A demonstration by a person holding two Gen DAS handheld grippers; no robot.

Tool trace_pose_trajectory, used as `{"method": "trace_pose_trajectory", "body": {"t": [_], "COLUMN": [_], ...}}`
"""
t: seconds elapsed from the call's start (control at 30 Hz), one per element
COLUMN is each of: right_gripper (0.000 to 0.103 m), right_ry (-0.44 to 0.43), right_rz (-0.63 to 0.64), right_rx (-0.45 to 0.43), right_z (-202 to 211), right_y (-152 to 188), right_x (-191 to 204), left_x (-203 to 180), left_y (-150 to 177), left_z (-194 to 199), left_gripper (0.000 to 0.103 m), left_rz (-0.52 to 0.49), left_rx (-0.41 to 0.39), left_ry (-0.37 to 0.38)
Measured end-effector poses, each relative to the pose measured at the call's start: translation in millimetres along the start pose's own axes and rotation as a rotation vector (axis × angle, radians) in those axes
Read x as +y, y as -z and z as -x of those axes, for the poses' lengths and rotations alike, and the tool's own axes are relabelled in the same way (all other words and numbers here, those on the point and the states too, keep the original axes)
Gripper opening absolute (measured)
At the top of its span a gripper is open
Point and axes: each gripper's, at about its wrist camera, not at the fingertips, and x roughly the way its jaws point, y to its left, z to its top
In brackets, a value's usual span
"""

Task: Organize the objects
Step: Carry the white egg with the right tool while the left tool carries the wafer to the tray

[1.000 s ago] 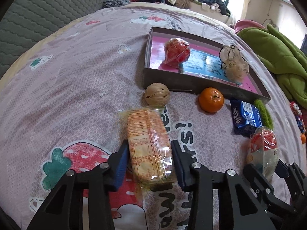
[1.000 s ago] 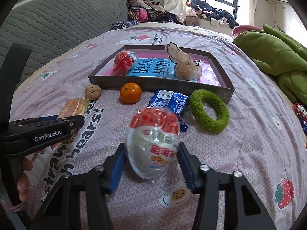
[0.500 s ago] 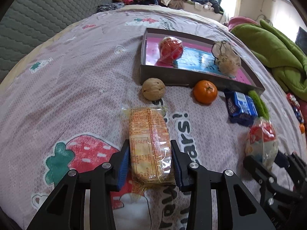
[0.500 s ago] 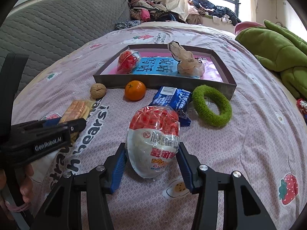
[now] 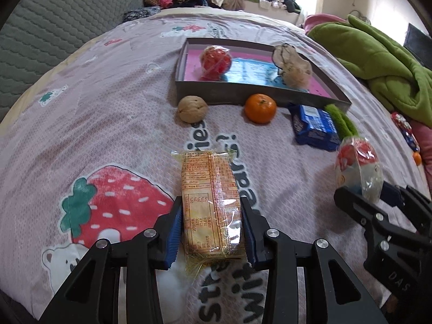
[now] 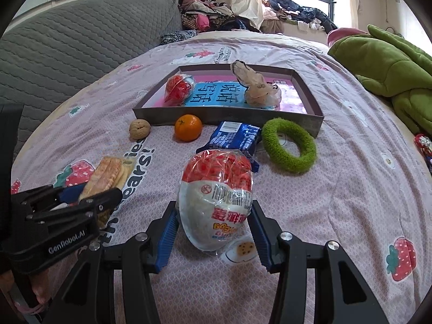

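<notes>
My left gripper is shut on a clear pack of biscuits, low over the pink bedspread. My right gripper is shut on a red and white snack bag; it also shows in the left wrist view. A grey tray with a pink and blue floor lies farther back. It holds a red wrapped ball and a beige crumpled bag. In front of the tray lie a walnut, an orange, a blue snack pack and a green fuzzy ring.
A green blanket lies heaped at the right of the bed. A grey quilted headboard runs along the left. Clothes are piled at the far end under the window. Small wrapped items lie at the right edge.
Both grippers have drawn back a little from the tray. The left gripper's jaws have closed in tighter on the biscuit pack. The snack bag stays held in the right gripper.
</notes>
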Motion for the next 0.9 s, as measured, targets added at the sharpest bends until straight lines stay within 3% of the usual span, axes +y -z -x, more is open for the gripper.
{"method": "trace_pose_trajectory", "body": {"t": [0.37, 0.9], "right_gripper": [0.051, 0.051], "right_ry": [0.024, 0.068], "right_rz": [-0.006, -0.025], "right_rx": [-0.066, -0.154], "right_z": [29, 52], "right_y": [-5, -14], "right_x": [-9, -22], "left_x": [-22, -39], "left_y": [1, -1], "left_z": [29, 58], "left_gripper": [0.04, 0.04], "left_rz": [-0.033, -0.058], "left_rx": [-0.062, -0.162], "left_ry": [0.042, 0.026]}}
